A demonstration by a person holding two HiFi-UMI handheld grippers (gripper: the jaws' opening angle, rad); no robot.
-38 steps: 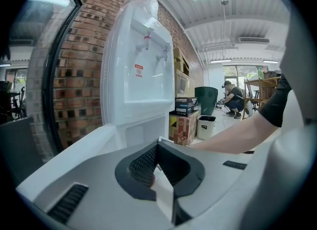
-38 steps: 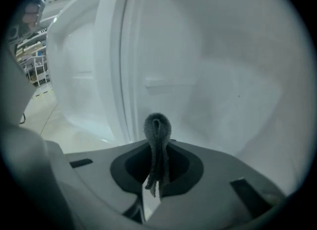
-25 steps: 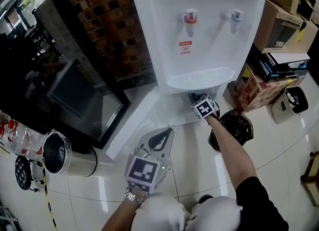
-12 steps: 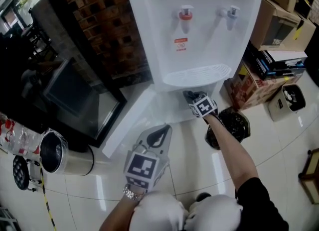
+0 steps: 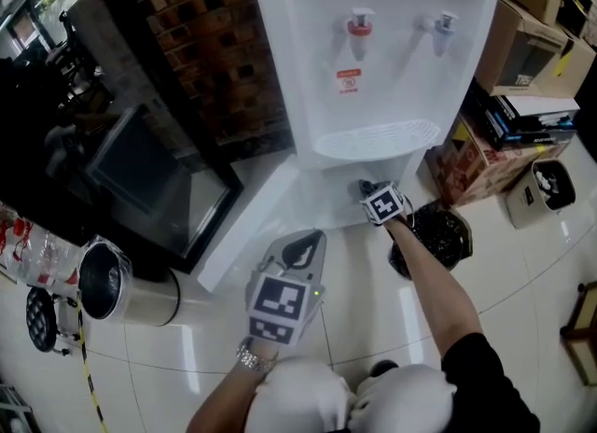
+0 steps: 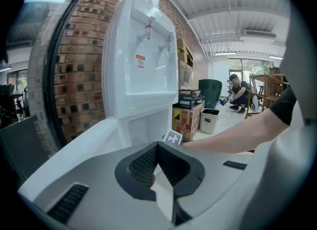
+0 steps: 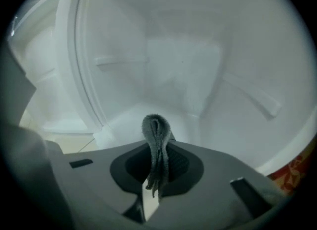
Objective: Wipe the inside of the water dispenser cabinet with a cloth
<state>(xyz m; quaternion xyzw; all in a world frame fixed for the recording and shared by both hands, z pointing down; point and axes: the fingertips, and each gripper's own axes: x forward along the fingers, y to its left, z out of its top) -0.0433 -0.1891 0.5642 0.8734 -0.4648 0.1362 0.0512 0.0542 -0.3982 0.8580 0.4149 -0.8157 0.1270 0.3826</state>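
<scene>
my right gripper (image 7: pixel 157 174) was clenched on the folded grey cloth (image 7: pixel 156 132), inside the open cabinet (image 7: pixel 188 70) of the water dispenser (image 5: pixel 373 76); contact with a wall could not be confirmed. my left gripper (image 6: pixel 159 174) was closed on nothing, outside, near the open cabinet door (image 5: pixel 244 230).

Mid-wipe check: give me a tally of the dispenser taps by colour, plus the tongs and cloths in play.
red tap: 1
blue tap: 1
tongs: 2 (left tongs, empty; right tongs, at the cabinet opening)
cloth: 1, pinched in the right tongs
Total: 5
</scene>
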